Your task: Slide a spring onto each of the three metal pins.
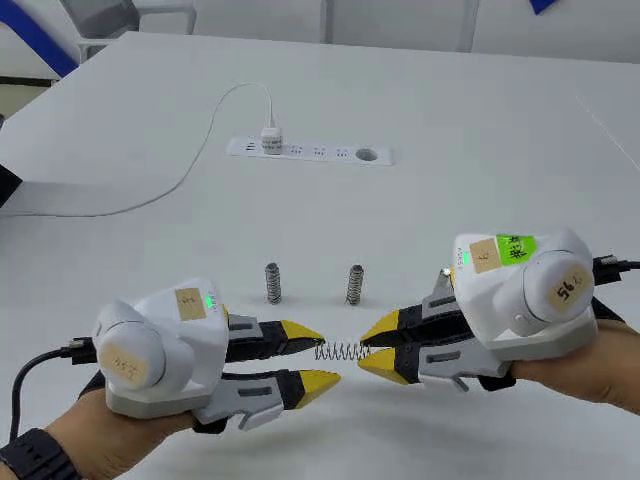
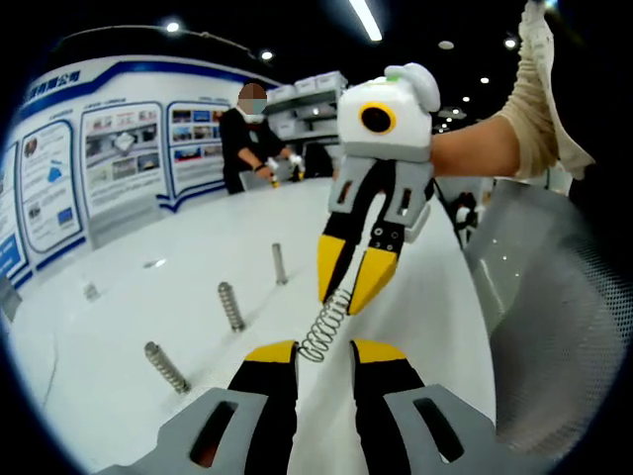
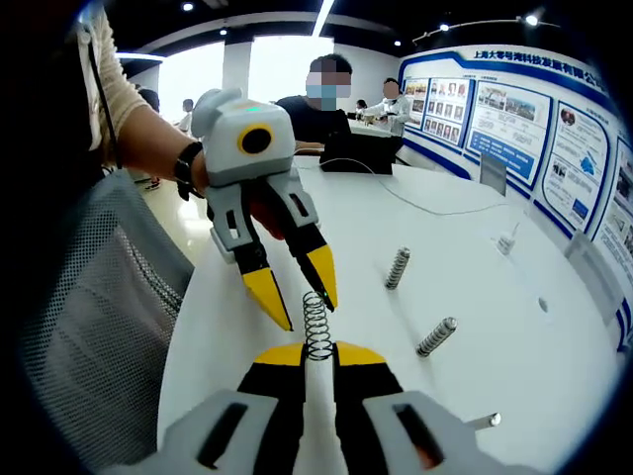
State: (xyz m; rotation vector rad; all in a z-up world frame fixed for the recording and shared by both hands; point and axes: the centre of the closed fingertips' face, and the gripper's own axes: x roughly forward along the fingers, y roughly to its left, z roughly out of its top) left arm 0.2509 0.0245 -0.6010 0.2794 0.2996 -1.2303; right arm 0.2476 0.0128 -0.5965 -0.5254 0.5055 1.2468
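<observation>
Spring (image 1: 340, 351) hangs in the air between both claws. The right claw (image 1: 359, 352) pinches one end; the left claw (image 1: 330, 357) is apart, maybe to help aim it at the bare pin (image 2: 280, 263).

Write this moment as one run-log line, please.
right gripper: shut on loose spring | left gripper: open at its free end | seated springs: two | third pin: bare
</observation>
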